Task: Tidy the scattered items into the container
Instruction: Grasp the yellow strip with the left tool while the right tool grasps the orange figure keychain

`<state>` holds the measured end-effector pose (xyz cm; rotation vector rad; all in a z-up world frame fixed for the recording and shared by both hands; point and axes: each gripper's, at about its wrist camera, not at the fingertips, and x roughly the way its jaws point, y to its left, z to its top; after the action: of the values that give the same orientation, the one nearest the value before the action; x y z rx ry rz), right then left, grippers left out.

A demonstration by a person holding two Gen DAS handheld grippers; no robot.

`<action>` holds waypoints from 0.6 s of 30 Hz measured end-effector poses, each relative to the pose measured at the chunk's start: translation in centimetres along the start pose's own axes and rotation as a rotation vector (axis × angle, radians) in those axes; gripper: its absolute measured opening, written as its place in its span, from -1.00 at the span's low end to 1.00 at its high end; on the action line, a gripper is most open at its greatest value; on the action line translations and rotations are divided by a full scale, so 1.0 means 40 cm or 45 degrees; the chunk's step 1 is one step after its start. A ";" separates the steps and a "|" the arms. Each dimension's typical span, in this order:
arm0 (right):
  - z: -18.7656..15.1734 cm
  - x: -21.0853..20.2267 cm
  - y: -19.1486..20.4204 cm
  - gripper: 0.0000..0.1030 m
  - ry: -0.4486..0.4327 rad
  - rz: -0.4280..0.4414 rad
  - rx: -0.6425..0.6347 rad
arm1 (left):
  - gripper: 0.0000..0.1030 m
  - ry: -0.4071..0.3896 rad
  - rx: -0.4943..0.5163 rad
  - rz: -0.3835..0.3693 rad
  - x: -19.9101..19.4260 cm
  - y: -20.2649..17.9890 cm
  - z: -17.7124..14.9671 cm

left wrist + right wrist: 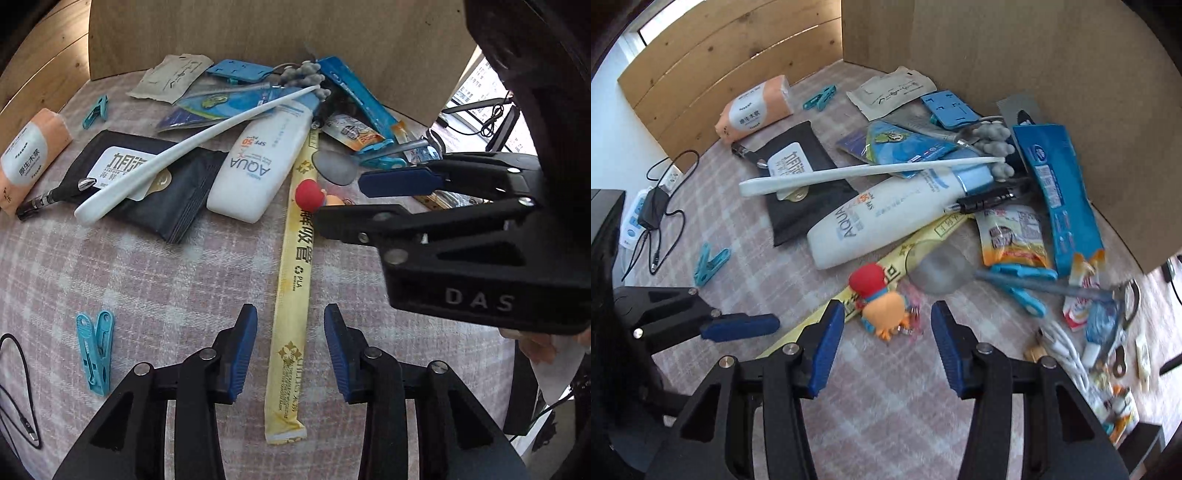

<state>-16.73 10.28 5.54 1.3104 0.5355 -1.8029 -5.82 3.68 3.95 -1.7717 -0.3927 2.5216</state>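
A long yellow paper straw wrapper (291,295) lies on the checked cloth between the jaws of my left gripper (290,321), which is open, with a gap between each pad and the wrapper. My right gripper (886,314) is open around a small toy figure (882,306) with a red cap and orange body, pads clear of it. In the left wrist view the right gripper (340,203) reaches in from the right beside that toy (310,194). A brown cardboard box wall (1034,74) stands behind the pile; its inside is hidden.
The pile holds a white AQUA bottle (255,162), a long white stick (184,151), a black pouch (162,192), a peach tissue pack (29,155), blue packets and scissors (1019,280). Teal clothespins (94,354) lie apart. A charger and cables (653,210) sit off the left edge.
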 end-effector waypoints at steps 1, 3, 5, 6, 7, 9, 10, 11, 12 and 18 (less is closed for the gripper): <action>0.005 0.007 -0.001 -0.10 0.005 -0.003 -0.002 | -0.33 -0.002 0.003 0.000 0.001 -0.001 0.001; 0.011 0.022 -0.004 -0.19 0.019 0.002 -0.001 | -0.33 -0.004 0.012 0.006 0.002 -0.006 0.005; 0.013 0.032 -0.005 -0.19 0.025 0.012 -0.004 | -0.33 -0.007 0.022 0.009 0.005 -0.013 0.009; 0.013 0.033 -0.007 -0.21 0.025 0.020 -0.002 | -0.33 -0.008 0.028 0.012 0.006 -0.016 0.011; 0.013 0.033 -0.011 -0.23 0.027 0.034 0.011 | -0.33 -0.009 0.036 0.015 0.008 -0.020 0.014; 0.009 0.032 -0.026 -0.24 0.038 0.056 0.051 | -0.33 -0.009 0.048 0.021 0.012 -0.025 0.021; 0.006 0.030 -0.030 -0.24 0.042 0.062 0.065 | -0.33 -0.007 0.053 0.021 0.014 -0.029 0.026; 0.000 0.028 -0.033 -0.24 0.050 0.065 0.074 | -0.32 -0.006 0.060 0.021 0.016 -0.034 0.030; -0.007 0.025 -0.035 -0.25 0.056 0.062 0.080 | -0.32 -0.004 0.067 0.021 0.019 -0.040 0.035; -0.056 0.003 -0.060 -0.25 0.066 0.069 0.170 | -0.61 -0.013 0.146 0.085 0.033 -0.062 0.042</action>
<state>-17.41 13.27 4.31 1.4522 0.4092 -1.7896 -8.13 5.98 3.80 -1.7591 -0.1873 2.5420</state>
